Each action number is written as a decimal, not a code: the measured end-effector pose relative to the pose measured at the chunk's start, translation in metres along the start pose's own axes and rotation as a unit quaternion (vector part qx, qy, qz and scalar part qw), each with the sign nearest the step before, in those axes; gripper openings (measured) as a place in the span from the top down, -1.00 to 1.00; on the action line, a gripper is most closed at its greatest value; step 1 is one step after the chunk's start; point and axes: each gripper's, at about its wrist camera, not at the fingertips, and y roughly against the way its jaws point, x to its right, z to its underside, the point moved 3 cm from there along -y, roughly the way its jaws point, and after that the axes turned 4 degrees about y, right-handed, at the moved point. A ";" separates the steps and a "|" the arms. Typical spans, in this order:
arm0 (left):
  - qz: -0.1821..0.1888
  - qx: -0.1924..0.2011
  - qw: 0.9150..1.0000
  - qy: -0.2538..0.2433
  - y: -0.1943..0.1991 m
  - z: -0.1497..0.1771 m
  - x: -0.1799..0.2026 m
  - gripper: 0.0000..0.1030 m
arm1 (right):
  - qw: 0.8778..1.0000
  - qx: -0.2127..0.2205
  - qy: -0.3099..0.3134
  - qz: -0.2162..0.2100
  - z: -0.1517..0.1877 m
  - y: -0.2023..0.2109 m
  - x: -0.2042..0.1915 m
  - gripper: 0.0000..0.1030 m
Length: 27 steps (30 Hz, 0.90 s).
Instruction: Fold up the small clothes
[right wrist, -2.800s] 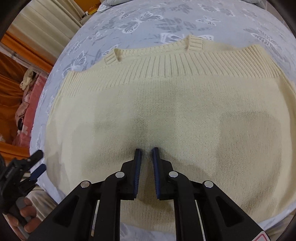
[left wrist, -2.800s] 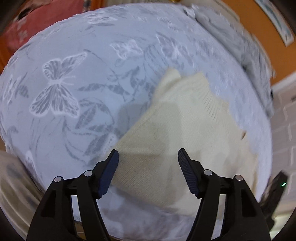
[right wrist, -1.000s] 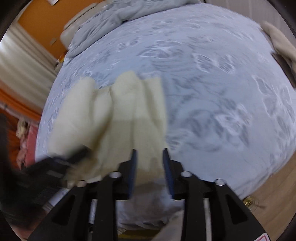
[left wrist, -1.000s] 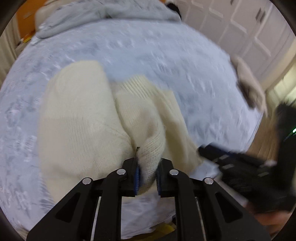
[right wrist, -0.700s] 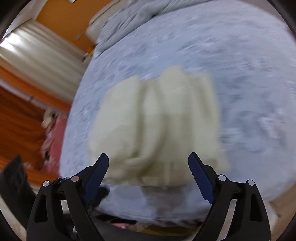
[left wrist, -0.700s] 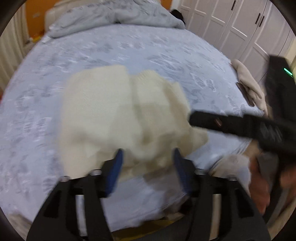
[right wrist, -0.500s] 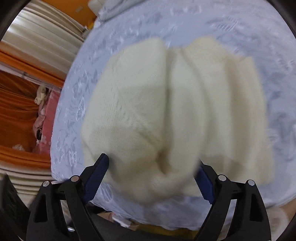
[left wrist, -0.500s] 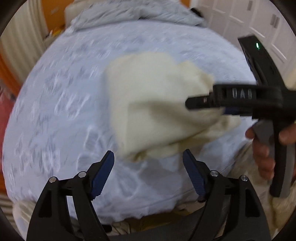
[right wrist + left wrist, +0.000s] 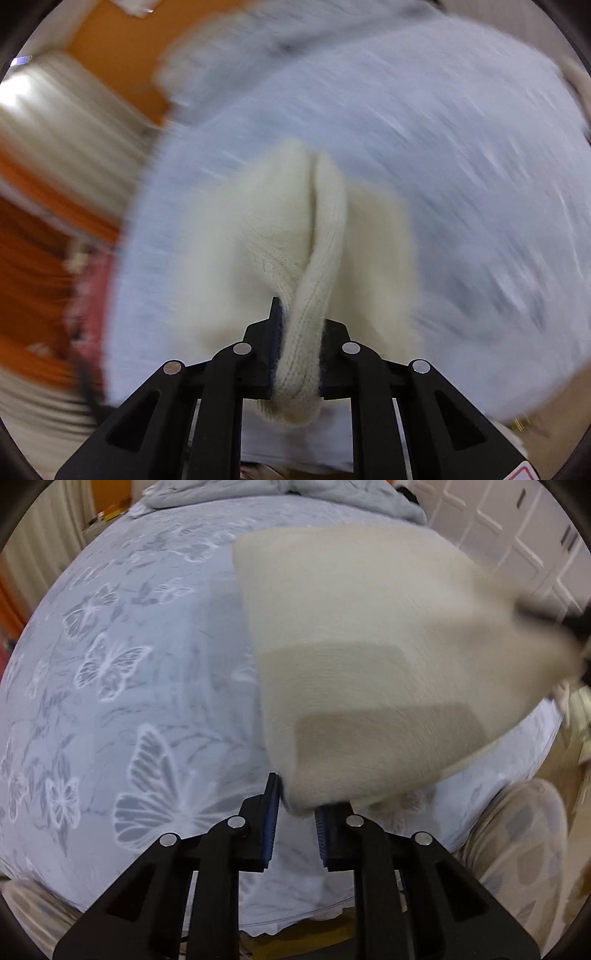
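A cream knitted sweater (image 9: 369,657) is folded over and lifted above the pale blue butterfly bedsheet (image 9: 110,664). My left gripper (image 9: 295,812) is shut on its near lower corner. In the right wrist view the sweater (image 9: 266,236) bunches into a thick fold, and my right gripper (image 9: 299,350) is shut on that fold. The right wrist view is blurred by motion. The far right corner of the sweater in the left wrist view meets a dark blurred shape at the frame edge.
A grey duvet (image 9: 288,494) lies crumpled at the head of the bed. White wardrobe doors (image 9: 517,535) stand at the right. Orange wall (image 9: 122,48) and cream curtains (image 9: 62,122) lie to the left. A person's trouser leg (image 9: 517,849) is at the bed's near edge.
Both grippers, wide open half a second ago, have closed on the sweater. The sweater has been lifted and stretched between them; the right view has swung fast.
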 end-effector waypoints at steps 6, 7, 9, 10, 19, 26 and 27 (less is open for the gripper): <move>-0.043 -0.019 0.999 -0.014 -0.013 0.007 0.014 0.60 | 0.997 -0.026 -0.064 -0.020 0.011 -0.012 0.034 0.56; -0.037 -0.020 0.999 -0.006 -0.009 0.006 0.012 0.59 | 0.998 -0.019 -0.051 -0.011 0.008 -0.004 0.029 0.50; -0.022 -0.017 1.000 0.003 0.002 0.008 0.007 0.56 | 0.999 -0.006 -0.034 0.001 0.004 0.007 0.022 0.37; -0.021 -0.012 1.000 0.002 0.008 0.009 0.004 0.50 | 1.000 0.000 -0.029 -0.004 0.005 0.013 0.018 0.02; -0.026 0.015 0.999 -0.012 0.017 0.025 0.002 -0.31 | 0.999 -0.051 -0.018 -0.004 0.023 -0.029 0.000 0.53; -0.023 -0.001 0.998 0.061 -0.003 0.001 -0.009 0.61 | 0.985 0.078 0.060 -0.139 -0.030 0.074 -0.095 0.70; -0.012 0.001 0.997 0.074 0.000 -0.001 -0.013 0.61 | 0.986 0.088 0.067 -0.125 -0.030 0.080 -0.092 0.71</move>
